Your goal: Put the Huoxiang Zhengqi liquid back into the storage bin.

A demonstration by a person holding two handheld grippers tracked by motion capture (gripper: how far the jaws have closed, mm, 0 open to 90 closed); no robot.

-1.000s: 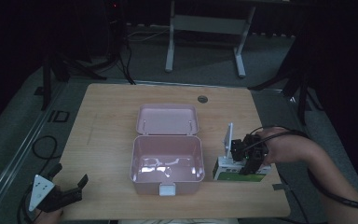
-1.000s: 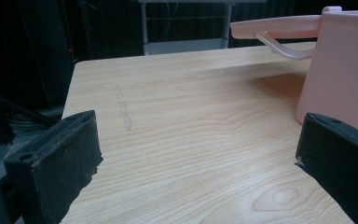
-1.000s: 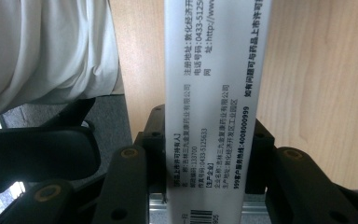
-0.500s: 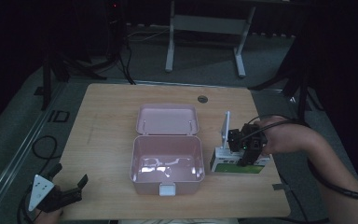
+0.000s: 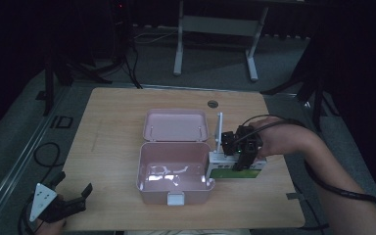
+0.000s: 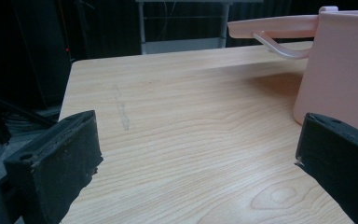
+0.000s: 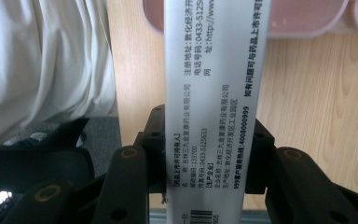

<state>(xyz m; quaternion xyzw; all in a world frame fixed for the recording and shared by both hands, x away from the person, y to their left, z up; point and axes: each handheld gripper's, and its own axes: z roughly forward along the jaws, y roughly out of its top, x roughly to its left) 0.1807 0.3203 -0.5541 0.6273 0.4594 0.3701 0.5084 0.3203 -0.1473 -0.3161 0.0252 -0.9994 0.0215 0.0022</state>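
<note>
The high view is dim and grainy, its surroundings nearly black. Glare streaks the pink box (image 5: 174, 178) floor. Both gripper views are brighter; print blurs beyond the fingers (image 7: 126, 182).

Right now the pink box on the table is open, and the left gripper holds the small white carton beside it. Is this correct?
Not quite: the right gripper holds the white carton, shown in the high view and the right gripper view. The left gripper is open, holding nothing, at the table's near left corner. The pink box is indeed open.
</note>
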